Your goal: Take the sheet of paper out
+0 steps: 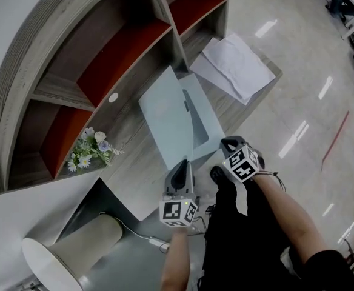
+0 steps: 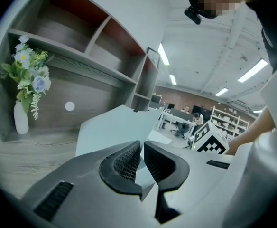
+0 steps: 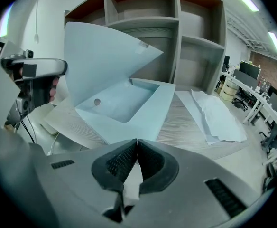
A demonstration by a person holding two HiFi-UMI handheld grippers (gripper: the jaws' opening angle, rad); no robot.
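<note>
Head view shows a pale blue folder (image 1: 196, 105) lying open on the table (image 1: 128, 162), its flap (image 1: 162, 117) raised on the left. The left gripper (image 1: 180, 170) reaches from the near edge on a bare forearm, pointing almost level, marker cube toward the camera. In the left gripper view its jaws (image 2: 141, 158) stand nearly together, pinching the thin near edge of the flap (image 2: 115, 127). The right gripper (image 1: 230, 145), on a black-sleeved arm, tilts steeply down at the folder's near right corner. The right gripper view shows it (image 3: 136, 158) closed on a thin pale edge of the folder (image 3: 129, 103). White papers (image 1: 237, 65) lie on the table's far right, just beyond the folder. Whether a sheet sits inside the folder cannot be told. Flowers (image 1: 92, 147) stand at the left under the shelf (image 1: 104, 59).
</note>
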